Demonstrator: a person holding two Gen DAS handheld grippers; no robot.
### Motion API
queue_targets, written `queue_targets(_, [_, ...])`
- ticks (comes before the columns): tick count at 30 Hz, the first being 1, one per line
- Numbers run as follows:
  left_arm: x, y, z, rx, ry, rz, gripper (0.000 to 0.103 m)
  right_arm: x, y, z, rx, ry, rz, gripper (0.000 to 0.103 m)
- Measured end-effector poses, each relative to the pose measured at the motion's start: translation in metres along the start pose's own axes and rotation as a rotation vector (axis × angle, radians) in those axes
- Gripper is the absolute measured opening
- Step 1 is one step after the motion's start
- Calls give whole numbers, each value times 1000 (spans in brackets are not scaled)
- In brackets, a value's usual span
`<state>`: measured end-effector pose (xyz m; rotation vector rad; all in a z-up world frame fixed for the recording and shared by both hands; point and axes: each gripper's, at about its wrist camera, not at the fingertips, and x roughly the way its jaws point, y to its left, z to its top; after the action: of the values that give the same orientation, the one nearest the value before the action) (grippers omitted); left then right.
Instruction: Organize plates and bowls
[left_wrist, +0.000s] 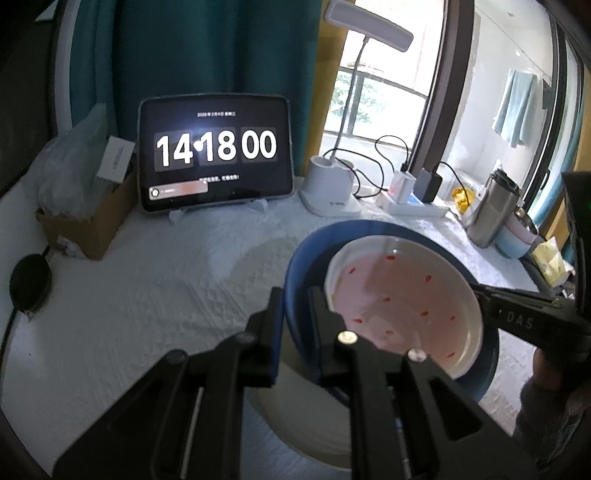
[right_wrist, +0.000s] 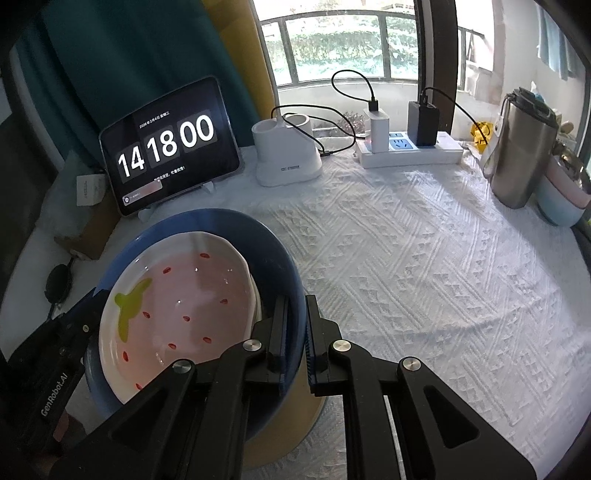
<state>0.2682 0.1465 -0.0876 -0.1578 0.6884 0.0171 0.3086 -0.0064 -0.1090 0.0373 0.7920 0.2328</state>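
Both grippers pinch the blue bowl's rim, one on each side.

We hold the blue bowl (right_wrist: 273, 251) with the pink plate (right_wrist: 184, 295) nested inside it, near the front of the white tablecloth (right_wrist: 424, 277), above a pale dish (left_wrist: 295, 424) (probably the stack's base). Our left gripper (left_wrist: 295, 325) and right gripper (right_wrist: 297, 332) each clamp narrow on opposite rims, which keeps the load level, far from the tablet (right_wrist: 166, 147).
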Motion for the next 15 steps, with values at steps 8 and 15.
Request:
queue_targets(8, [-4, -9, -2, 55, -12, 47, 18, -1, -1, -1, 5, -4, -21, 12])
queue_targets(15, [-8, -10, -3, 53, -8, 72, 25, -5, -2, -4, 2, -11, -55, 21])
